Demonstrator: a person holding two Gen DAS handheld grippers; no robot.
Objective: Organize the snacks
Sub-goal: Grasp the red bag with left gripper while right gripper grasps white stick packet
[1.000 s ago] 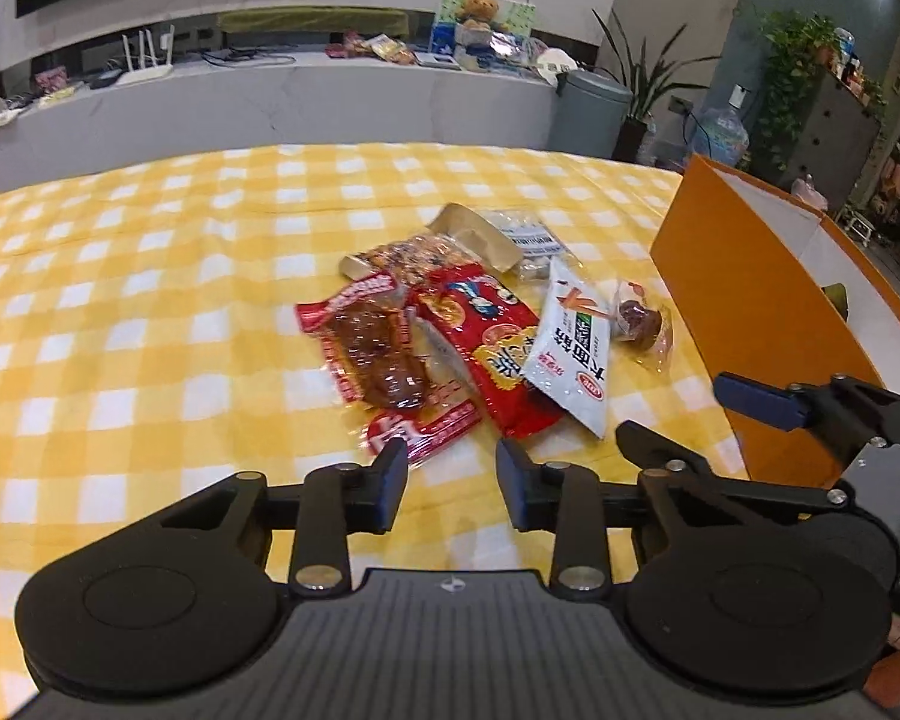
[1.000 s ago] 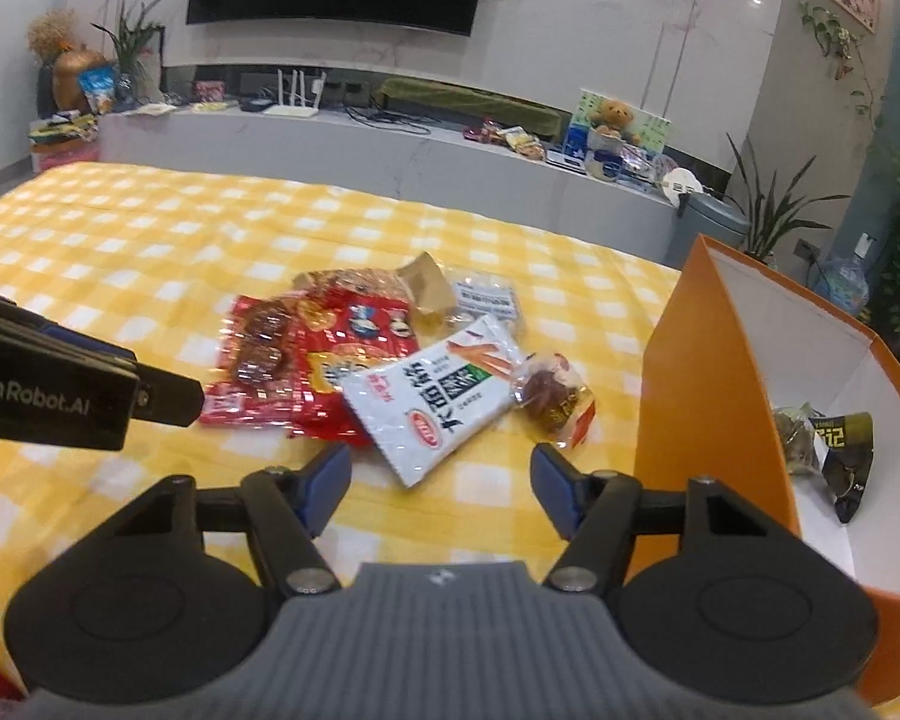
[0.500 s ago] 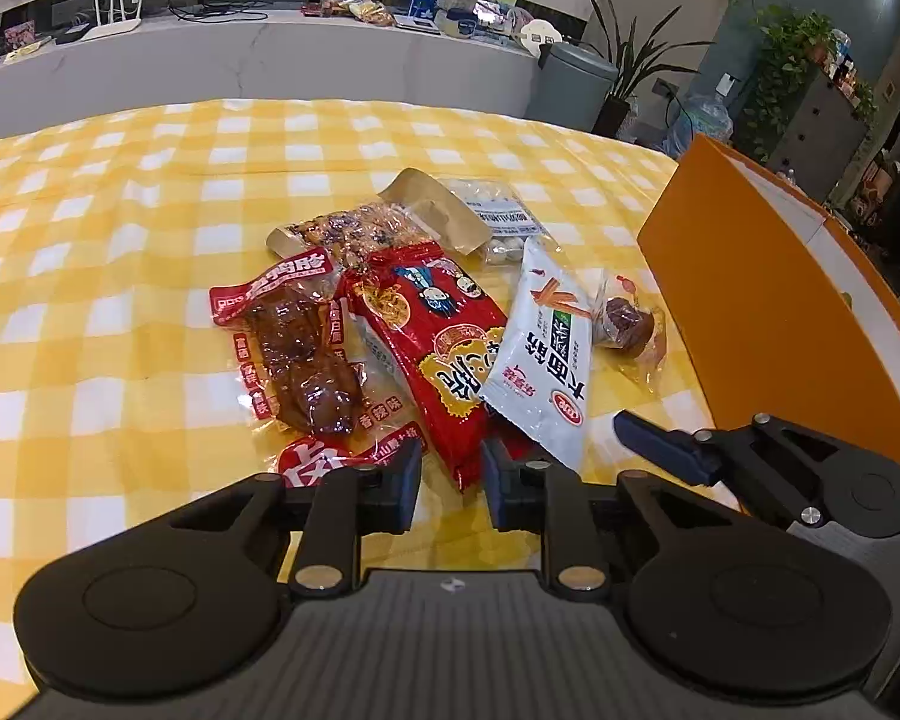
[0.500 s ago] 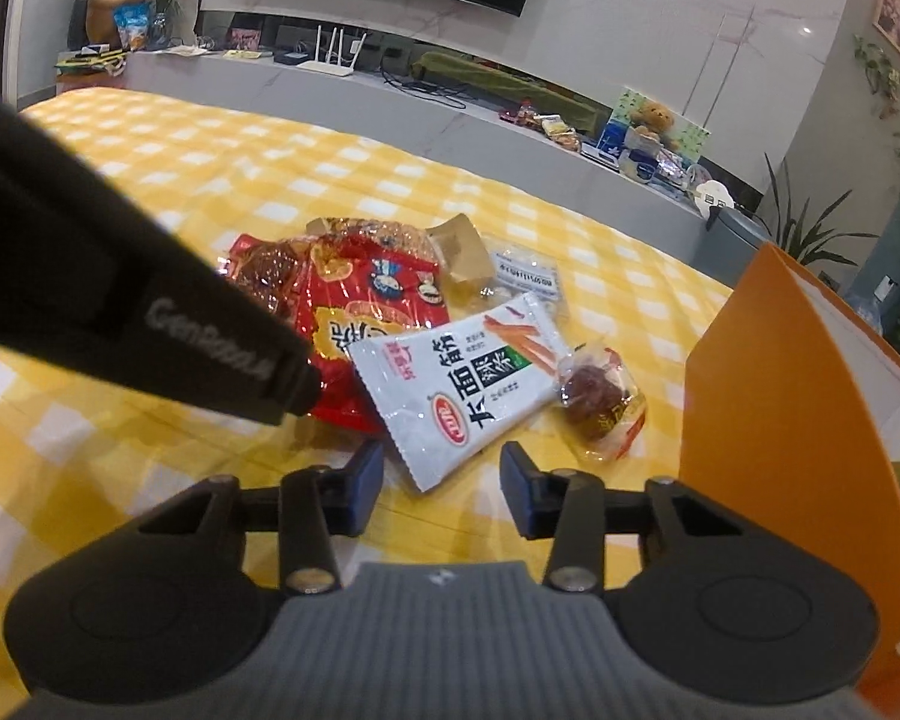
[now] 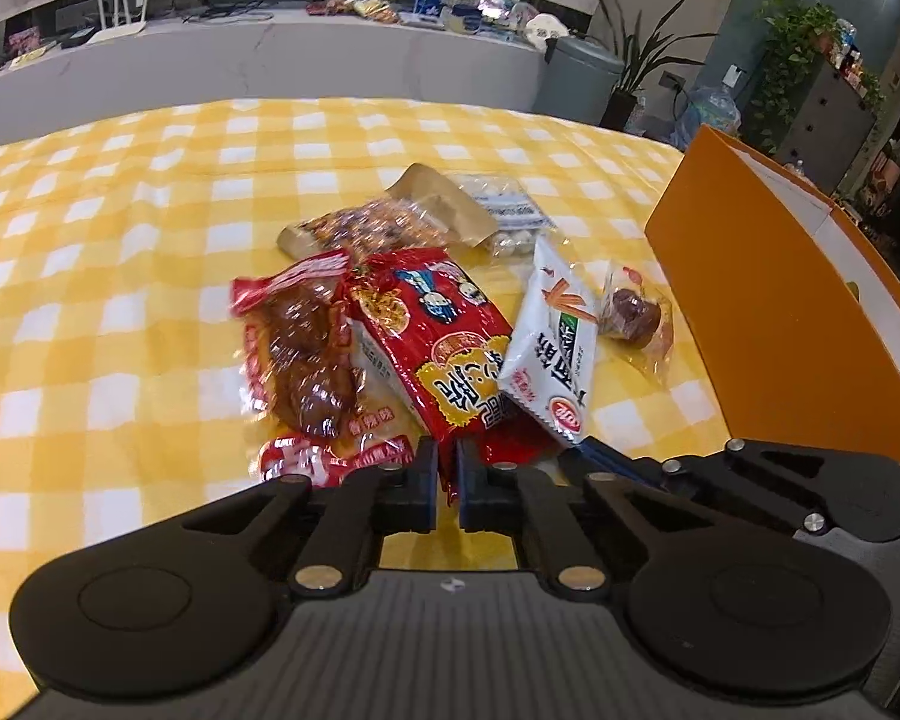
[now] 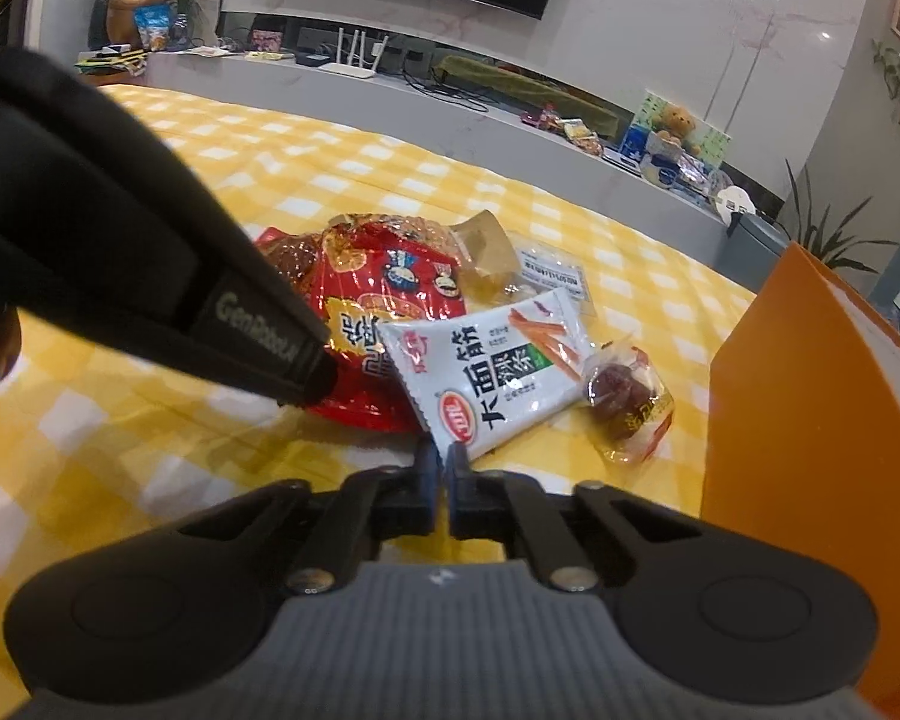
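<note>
Left gripper [image 5: 445, 489] pinched nearly closed on near edge of glossy red plastic snack bag [image 5: 435, 339]. Right gripper [image 6: 444, 495] also nearly closed, clamping near corner of white plastic noodle-snack pack [image 6: 489, 366]. Both packs lie in snack pile on yellow-white checked tablecloth [image 5: 120, 276]. Clear-wrapped brown meat pack [image 5: 309, 360] at 9 o'clock of red bag, small clear-wrapped dark candy [image 6: 621, 399] at 3 o'clock of white pack. Orange cardboard box [image 6: 810, 420] further at 3 o'clock.

Tabletop [image 5: 120, 276] cloth: yellow/white check. Red snack bag [image 5: 435, 336] w/ yellow print; white packet [image 5: 555, 354], red logo, green patch, at its 3 o'clock. Orange box [image 5: 768, 324]. Fingers [image 5: 420, 483] black w/ blue pads.
</note>
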